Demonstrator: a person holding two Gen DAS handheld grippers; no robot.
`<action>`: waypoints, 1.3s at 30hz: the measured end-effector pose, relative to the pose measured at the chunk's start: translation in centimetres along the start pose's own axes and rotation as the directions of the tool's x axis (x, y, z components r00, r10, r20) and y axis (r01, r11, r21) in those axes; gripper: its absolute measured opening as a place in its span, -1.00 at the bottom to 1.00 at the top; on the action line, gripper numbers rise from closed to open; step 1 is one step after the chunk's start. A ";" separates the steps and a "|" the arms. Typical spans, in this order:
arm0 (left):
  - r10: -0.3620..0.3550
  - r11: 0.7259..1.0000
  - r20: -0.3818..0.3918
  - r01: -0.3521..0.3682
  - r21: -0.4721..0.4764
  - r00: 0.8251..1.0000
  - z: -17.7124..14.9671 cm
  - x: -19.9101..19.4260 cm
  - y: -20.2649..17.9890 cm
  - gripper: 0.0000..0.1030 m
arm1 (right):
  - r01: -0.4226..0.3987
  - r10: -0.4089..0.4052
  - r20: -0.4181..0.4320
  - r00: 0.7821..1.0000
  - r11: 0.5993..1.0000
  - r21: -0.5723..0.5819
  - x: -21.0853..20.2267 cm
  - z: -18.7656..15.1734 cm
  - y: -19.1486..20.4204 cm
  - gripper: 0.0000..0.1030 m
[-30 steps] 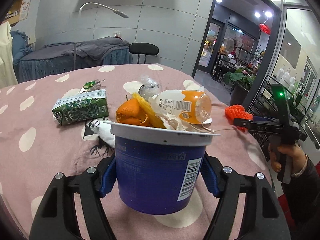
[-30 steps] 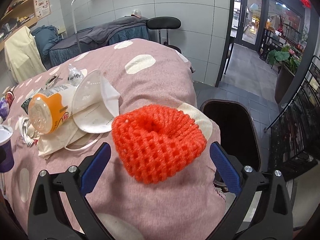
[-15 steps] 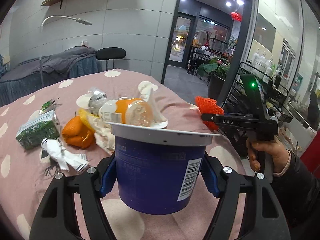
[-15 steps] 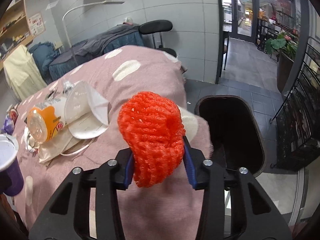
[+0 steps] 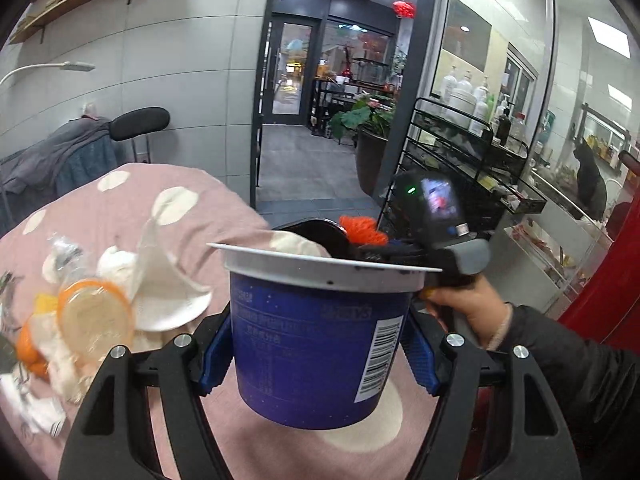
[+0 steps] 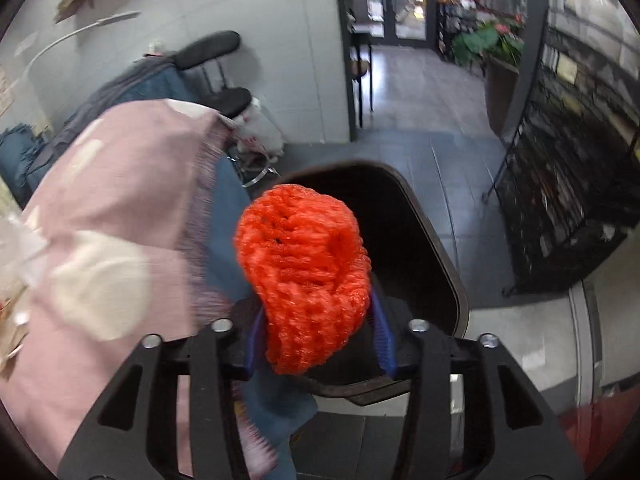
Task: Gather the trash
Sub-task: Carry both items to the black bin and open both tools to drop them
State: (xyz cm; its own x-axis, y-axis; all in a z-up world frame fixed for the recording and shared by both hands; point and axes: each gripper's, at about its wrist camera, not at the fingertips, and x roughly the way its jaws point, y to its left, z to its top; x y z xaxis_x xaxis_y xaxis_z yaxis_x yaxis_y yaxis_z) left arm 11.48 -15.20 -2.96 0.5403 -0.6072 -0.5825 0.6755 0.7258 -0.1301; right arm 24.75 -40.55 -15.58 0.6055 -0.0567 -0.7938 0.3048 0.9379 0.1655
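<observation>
Orange net in downward-tilted right tool

Bright ceiling spotlights, fisheye-bent dark edges, motion blur, soft shadows

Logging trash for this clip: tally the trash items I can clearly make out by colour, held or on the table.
Blue: 1, cup in left gripper
Red-orange: 1, foam net between right gripper pads, jaws opening
Orange: 2, bottle, peel
White: 1, mask
Total: 5; the blurred scraps are uncounted.
</observation>
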 end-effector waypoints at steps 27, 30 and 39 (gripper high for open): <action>-0.057 0.991 -0.360 0.009 -0.133 0.931 7.9 21.5 -3.8 0.36 | 0.134 -0.123 -0.057 0.991 0.951 0.279 -2.5 -7.4 -10.2 0.59; -0.005 0.990 -0.421 -0.055 -0.131 0.907 7.5 23.7 -3.9 0.36 | 0.156 -0.145 -0.060 0.988 0.946 0.284 -3.2 -7.7 -10.8 0.59; -0.011 0.994 -0.489 -0.043 -0.098 0.872 7.0 25.7 -4.1 0.79 | 0.195 -0.189 -0.049 0.981 0.941 0.276 -4.7 -7.8 -11.5 0.69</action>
State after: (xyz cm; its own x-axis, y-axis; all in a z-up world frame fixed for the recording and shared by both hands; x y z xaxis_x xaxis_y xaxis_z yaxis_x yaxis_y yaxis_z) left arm 26.07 -36.06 -11.79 0.2189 -0.3796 -0.8989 0.5989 0.7796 -0.1833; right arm 12.67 -48.42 -18.25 0.5006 -0.2161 -0.8383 0.6080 0.7771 0.1628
